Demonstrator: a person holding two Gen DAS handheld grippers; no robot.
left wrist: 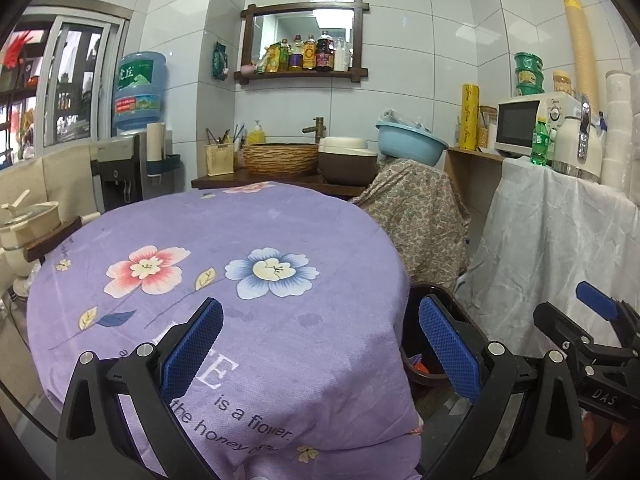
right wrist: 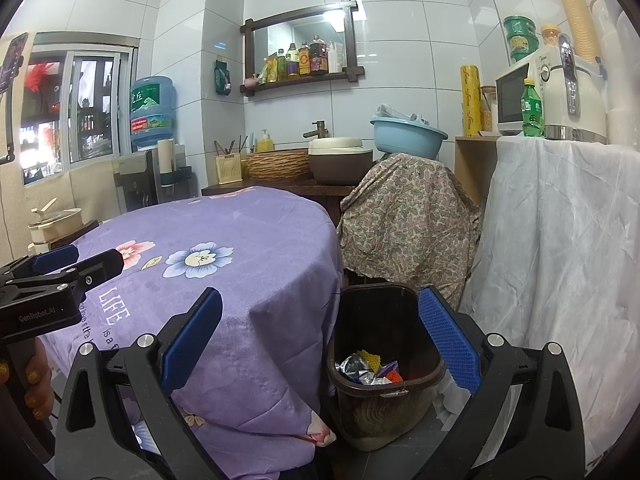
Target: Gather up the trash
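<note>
Left gripper (left wrist: pixel 320 344) spread wide over purple-clothed surface (left wrist: pixel 224 240), right gripper (right wrist: pixel 320 340) spread, nothing held, dark bin (right wrist: pixel 386 390) right of surface, crumpled trash (right wrist: pixel 370 366), apparently wrappers, inside it.

- White glossy tiled walls (right wrist: pixel 400 20), dark wood-framed mirror w/ shelf (right wrist: pixel 300 46)
- Aluminium sliding window (right wrist: pixel 76 108) at left, daylight
- Round table w/ purple floral cloth (left wrist: pixel 240 240)
- White-draped counter (right wrist: pixel 560 220) at right
</note>
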